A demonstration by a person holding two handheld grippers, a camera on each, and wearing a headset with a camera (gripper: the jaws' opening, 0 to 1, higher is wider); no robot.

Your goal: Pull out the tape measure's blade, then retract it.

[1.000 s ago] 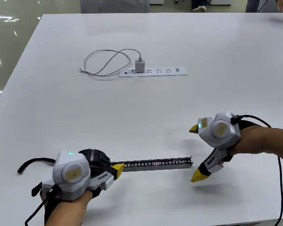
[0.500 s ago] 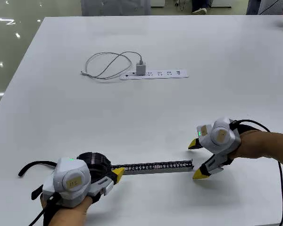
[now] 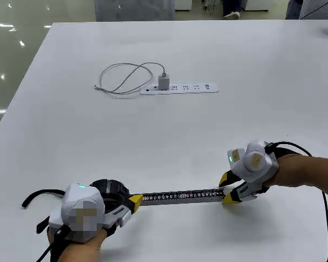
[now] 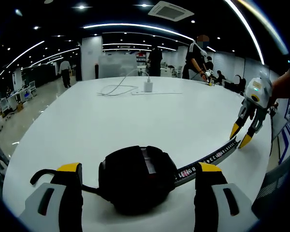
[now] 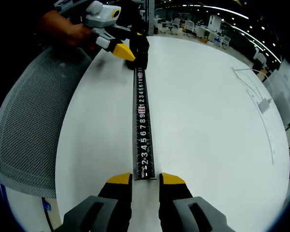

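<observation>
The black tape measure case (image 3: 113, 191) stands on the white table near its front edge. It sits between the yellow-tipped fingers of my left gripper (image 3: 120, 192), which is shut on it. In the left gripper view the case (image 4: 137, 179) lies centred in that gripper (image 4: 138, 168). The blade (image 3: 180, 195) lies flat on the table, drawn out to the right with its numbers up. My right gripper (image 3: 226, 188) is at the blade's free end, jaws drawn in on both edges. In the right gripper view the blade (image 5: 143, 121) ends between that gripper's (image 5: 145, 178) tips.
A white power strip (image 3: 180, 87) with a charger (image 3: 163, 82) and a looped cable (image 3: 123, 76) lies mid-table, far from both grippers. A black strap (image 3: 38, 194) trails left of the case. A black cable (image 3: 317, 180) runs from the right gripper. The table (image 3: 235, 65) stretches wide beyond.
My right gripper has dropped to the blade's free end and its jaws have narrowed from wide open to closed around the tip. The left gripper and the case have stayed put.
</observation>
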